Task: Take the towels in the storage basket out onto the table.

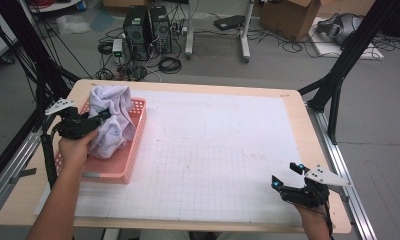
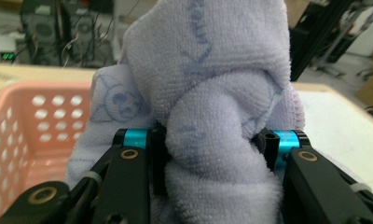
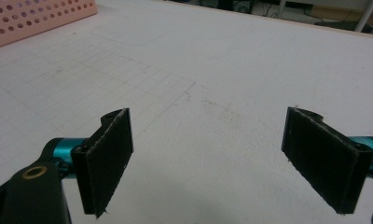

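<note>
A pale lilac towel (image 1: pixel 112 122) with faint printed figures is bunched up over the pink perforated basket (image 1: pixel 133 150) at the table's left. My left gripper (image 1: pixel 99 117) is shut on a thick fold of it; in the left gripper view the towel (image 2: pixel 212 116) bulges between the two black jaws and rises above them, hiding the pads. My right gripper (image 1: pixel 287 176) rests low at the near right of the table, jaws wide apart, with nothing between its pads (image 3: pixel 107 158) but the white gridded mat (image 3: pixel 198 93).
The basket's wall (image 2: pixel 31 126) stands left of the towel, and its corner (image 3: pixel 35 18) lies far across the mat. The mat (image 1: pixel 223 145) covers most of the wooden tabletop. Black frame struts (image 1: pixel 338 85) stand at the right edge; computers and cables sit on the floor beyond.
</note>
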Tool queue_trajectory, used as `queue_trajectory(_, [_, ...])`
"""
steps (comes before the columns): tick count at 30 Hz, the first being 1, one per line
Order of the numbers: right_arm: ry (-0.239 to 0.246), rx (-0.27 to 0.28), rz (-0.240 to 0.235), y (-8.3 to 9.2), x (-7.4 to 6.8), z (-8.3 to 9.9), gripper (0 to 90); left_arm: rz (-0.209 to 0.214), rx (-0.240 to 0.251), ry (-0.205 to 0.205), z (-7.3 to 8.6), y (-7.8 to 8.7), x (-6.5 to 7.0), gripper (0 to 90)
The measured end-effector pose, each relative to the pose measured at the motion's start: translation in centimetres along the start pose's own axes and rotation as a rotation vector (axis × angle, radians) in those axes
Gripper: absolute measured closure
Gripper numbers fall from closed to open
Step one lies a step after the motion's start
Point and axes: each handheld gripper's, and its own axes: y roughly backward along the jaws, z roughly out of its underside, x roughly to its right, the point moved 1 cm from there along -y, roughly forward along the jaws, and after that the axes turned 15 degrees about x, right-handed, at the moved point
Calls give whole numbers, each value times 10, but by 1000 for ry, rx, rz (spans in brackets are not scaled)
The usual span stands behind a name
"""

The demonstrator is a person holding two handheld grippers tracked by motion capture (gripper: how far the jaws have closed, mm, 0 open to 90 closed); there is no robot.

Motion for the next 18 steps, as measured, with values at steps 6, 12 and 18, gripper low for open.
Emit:
queue_trajectory(6, [-1,-4,-2,-1,0,1,151,61,72,-14,-9,4,10,607])
queue_trajectory(12, [4,-4,-3,-2,-1,1,152,120,162,-4,-23,9,19,607])
queue_trajectory(18, [2,-2,-4,-1,-1,0,151,196,222,-18,-37,13,31,608])
